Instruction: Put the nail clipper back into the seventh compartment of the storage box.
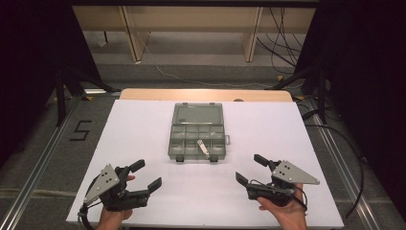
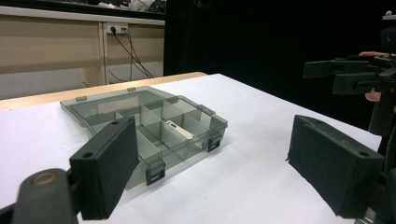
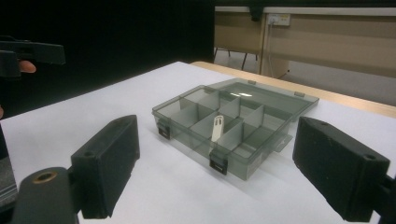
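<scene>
A clear box (image 1: 197, 134) lies open mid-bench (image 1: 143, 124), lid flat on the far side. A pale clip (image 1: 203, 147) rests in a near-right compartment, long axis running roughly near to far. Both hand-held grippers hover on the near side, jaws apart and empty: left hand-held gripper (image 1: 146, 175), right hand-held gripper (image 1: 251, 168). The right one looks nearer the clip.

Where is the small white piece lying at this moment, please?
In the high view, the small white piece lies inside the open compartment box, in the near row right of its centre, beside the near-right latch.
</scene>
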A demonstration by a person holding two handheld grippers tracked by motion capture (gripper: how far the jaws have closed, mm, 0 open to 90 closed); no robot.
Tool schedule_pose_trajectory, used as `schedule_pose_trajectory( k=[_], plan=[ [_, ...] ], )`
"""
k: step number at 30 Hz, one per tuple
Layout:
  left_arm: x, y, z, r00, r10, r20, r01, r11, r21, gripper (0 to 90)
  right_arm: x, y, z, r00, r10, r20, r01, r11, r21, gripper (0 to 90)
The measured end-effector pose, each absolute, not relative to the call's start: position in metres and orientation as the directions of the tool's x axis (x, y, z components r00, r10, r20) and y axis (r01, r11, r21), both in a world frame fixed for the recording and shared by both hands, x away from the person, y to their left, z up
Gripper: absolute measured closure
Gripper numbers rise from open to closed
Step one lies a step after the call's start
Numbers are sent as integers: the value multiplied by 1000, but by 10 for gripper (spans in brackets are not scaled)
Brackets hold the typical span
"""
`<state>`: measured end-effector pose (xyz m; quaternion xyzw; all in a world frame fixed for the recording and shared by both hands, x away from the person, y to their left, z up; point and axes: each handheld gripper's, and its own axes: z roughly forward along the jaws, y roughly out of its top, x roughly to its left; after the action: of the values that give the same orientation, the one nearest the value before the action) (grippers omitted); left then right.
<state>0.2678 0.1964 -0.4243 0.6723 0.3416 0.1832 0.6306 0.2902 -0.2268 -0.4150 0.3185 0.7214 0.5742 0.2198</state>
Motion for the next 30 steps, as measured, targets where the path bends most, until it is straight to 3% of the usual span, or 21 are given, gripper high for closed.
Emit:
schedule_pose_trajectory(
  k=[30],
  plan=[
    [267,196,-424,698,693,-181,230,22,973,154,276,-232,-423,-691,721,43,204,137,969,159]
  ],
)
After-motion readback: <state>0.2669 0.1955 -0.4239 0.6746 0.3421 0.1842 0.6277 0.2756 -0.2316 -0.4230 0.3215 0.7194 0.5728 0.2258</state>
